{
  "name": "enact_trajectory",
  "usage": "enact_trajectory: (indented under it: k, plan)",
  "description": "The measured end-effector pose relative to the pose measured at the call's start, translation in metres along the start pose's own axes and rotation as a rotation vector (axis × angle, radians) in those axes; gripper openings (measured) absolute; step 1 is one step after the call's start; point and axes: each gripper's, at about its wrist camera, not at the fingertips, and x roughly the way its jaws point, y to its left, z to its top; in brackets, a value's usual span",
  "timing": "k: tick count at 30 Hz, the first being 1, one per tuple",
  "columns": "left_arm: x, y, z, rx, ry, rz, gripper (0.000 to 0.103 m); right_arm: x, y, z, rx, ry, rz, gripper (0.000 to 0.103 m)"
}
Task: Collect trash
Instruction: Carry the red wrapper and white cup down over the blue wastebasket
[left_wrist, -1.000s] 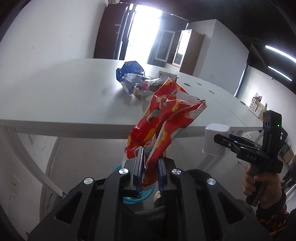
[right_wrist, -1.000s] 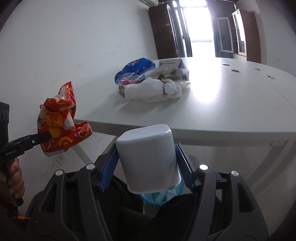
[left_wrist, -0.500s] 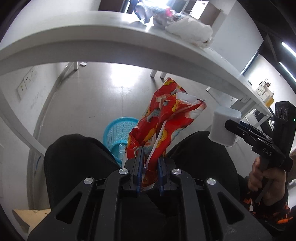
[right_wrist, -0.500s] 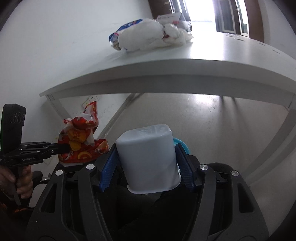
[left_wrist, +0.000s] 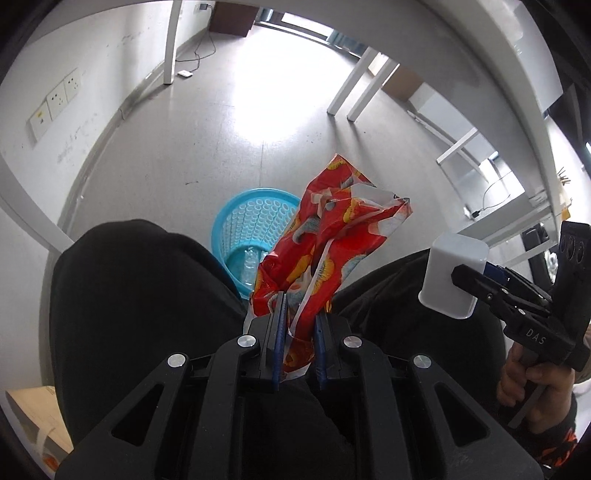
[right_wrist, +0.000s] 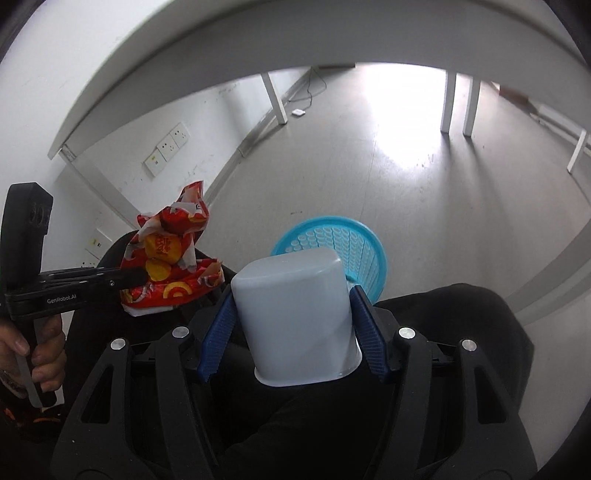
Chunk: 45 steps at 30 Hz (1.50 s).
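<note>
Wrapper (left_wrist: 332, 251) crumpled and clamped in your left gripper (left_wrist: 298, 328), up and left of the blue basket (right_wrist: 365, 251); white cup (right_wrist: 295, 317) pinched bottom-up in your right gripper (right_wrist: 291, 332), nearer, just this side of the basket's rim

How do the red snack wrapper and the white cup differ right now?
The red snack wrapper is crumpled, printed film; the white cup is plain, rigid and smooth. The wrapper is pinched by its lower end in the narrow left tongs; the cup fills the wide-set right tongs, gripped by its sides. The wrapper flares up past the pads; the cup sits bottom-forward, rim toward the camera. Both are held in the air near the blue basket.
</note>
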Motion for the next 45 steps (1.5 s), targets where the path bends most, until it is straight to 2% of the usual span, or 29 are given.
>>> enact_trajectory:
  k: [7,11,15,19,32,39,45]
  plan:
    - [0.035,0.000,0.013,-0.031,0.055,0.031,0.012,0.038,-0.005,0.004,-0.002,0.057,-0.069,0.058]
    - [0.050,0.004,0.016,-0.058,0.092,0.038,0.012,0.056,-0.008,0.008,0.007,0.096,-0.079,0.058]
    - [0.053,0.007,0.016,-0.099,0.119,0.028,0.012,0.074,-0.012,0.017,0.018,0.130,-0.075,0.058]
    - [0.061,0.007,0.019,-0.093,0.134,0.037,0.012,0.099,-0.017,0.030,0.034,0.160,-0.072,0.058]
    - [0.120,0.030,0.068,-0.194,0.201,0.038,0.012,0.172,-0.039,0.042,0.140,0.273,-0.039,0.058]
    - [0.165,0.041,0.092,-0.247,0.274,0.047,0.013,0.210,-0.044,0.050,0.153,0.338,-0.028,0.059]
    - [0.194,0.051,0.107,-0.279,0.335,0.086,0.013,0.242,-0.055,0.056,0.186,0.402,-0.033,0.059]
